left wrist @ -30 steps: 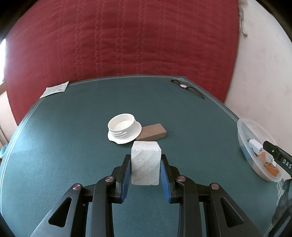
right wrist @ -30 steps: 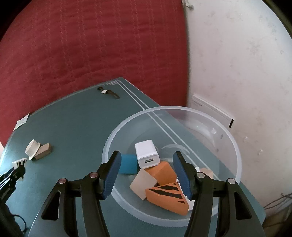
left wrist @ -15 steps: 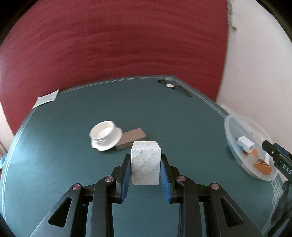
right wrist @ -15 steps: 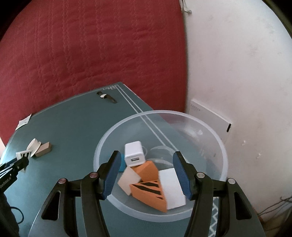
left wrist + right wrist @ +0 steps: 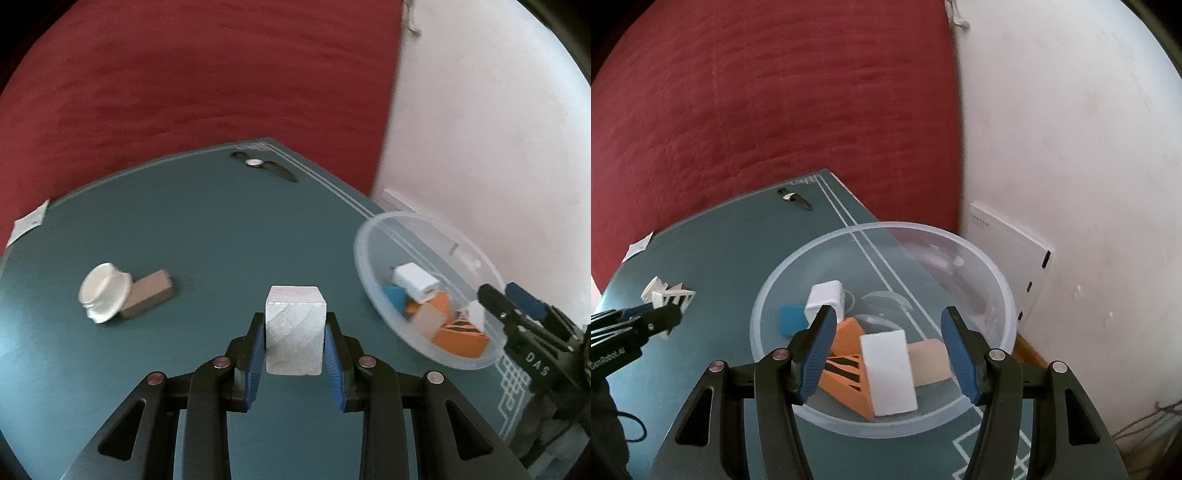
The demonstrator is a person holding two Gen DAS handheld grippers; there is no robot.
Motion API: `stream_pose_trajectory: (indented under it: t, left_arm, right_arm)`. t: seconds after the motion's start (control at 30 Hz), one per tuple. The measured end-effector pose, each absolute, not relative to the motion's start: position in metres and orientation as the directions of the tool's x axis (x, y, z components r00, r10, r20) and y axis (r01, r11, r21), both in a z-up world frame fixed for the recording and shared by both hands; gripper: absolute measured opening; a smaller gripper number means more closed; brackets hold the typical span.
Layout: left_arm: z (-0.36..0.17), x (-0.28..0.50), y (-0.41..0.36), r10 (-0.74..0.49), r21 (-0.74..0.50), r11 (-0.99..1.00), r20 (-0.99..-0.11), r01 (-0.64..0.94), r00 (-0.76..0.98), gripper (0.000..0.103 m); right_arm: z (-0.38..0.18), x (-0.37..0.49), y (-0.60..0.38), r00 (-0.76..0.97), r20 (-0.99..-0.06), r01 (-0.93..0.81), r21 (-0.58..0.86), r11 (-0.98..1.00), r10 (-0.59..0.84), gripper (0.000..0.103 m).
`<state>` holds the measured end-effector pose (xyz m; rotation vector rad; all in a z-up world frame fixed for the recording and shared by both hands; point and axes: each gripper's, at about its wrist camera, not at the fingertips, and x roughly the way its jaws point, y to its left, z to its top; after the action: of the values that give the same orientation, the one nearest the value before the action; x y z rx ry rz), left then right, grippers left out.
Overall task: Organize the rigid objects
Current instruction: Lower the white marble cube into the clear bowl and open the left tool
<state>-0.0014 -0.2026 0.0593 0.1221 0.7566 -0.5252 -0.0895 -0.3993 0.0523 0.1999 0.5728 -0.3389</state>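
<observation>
Across mid-frame lay my teal table (image 5: 207,236), red quilted backdrop (image 5: 192,74) behind; my left gripper (image 5: 295,343) clamped a pale, grainy wooden cube (image 5: 294,328), my right gripper (image 5: 886,354) gaped empty above the clear bowl (image 5: 990,273).

We cannot make out the small dark object (image 5: 263,167) at the table's far edge; it is too small and blurred. The white lid (image 5: 104,295) and brown block (image 5: 149,294) are smeared. In the right wrist view, the left gripper (image 5: 670,308) covers most of them. The orange wedge (image 5: 846,363) sits partly behind a white block (image 5: 888,371).
</observation>
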Motion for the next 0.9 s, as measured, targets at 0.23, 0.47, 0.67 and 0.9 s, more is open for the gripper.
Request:
stream_pose_trajectory:
  t: [0.23, 0.47, 0.67, 0.9]
  left_arm:
    - [0.063, -0.003, -0.233, -0.444, -0.074, 0.833, -0.682, 0.548, 0.582, 0.032]
    - [0.066, -0.007, -0.266, -0.5, -0.079, 0.78, -0.675, 0.621, 0.542, 0.032]
    - [0.065, -0.004, -0.281, -0.561, -0.139, 0.742, -0.664, 0.656, 0.494, 0.045]
    - [0.055, 0.007, -0.27, -0.53, -0.141, 0.776, -0.674, 0.615, 0.515, 0.054]
  right_arm:
    - [0.05, -0.095, -0.412, 0.793, -0.558, 0.373, 0.129, 0.919, -0.244, 0.06]
    - [0.046, -0.096, -0.422, 0.794, -0.562, 0.381, 0.164, 0.91, -0.231, 0.06]
    - [0.045, -0.097, -0.427, 0.793, -0.565, 0.387, 0.176, 0.905, -0.229, 0.06]
    - [0.043, -0.097, -0.429, 0.788, -0.571, 0.391, 0.179, 0.903, -0.229, 0.06]
